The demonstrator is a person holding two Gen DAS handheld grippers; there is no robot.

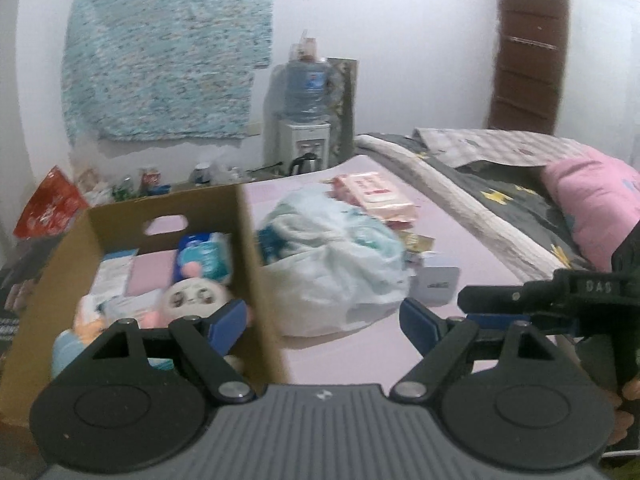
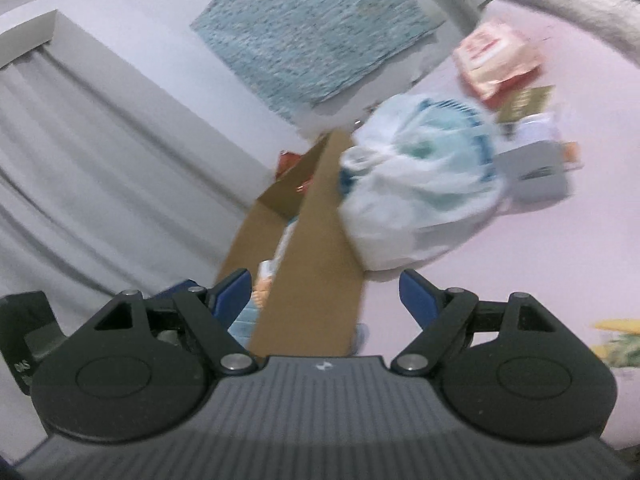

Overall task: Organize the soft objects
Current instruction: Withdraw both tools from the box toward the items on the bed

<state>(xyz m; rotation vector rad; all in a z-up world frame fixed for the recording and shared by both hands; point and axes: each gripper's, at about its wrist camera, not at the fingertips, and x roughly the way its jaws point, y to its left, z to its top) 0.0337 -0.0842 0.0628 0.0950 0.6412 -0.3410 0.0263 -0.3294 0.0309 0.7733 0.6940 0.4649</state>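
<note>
On the pink sheet beside my cardboard box [image 1: 256,280] sits the plastic bag [image 1: 340,264]; light, squishy, slippery. I'd pinch its bunched top. Left gripper [image 1: 324,320] and right gripper [image 2: 324,292] both wide, empty.

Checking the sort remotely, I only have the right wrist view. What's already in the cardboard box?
Observer: The left wrist view looks into the cardboard box: a white plush toy with a drawn face lies near its front.
Operator: Anything else in there?
Observer: A blue-and-white soft pack stands behind the plush, against the box's right wall.
Operator: Is the left gripper carrying something?
Observer: No. The left gripper has its jaws open and empty, over the box's right wall.
Operator: What's past the white plastic bag?
Observer: Beyond the white plastic bag, a pink pillow lies on the dark bedding at the far right.
</note>
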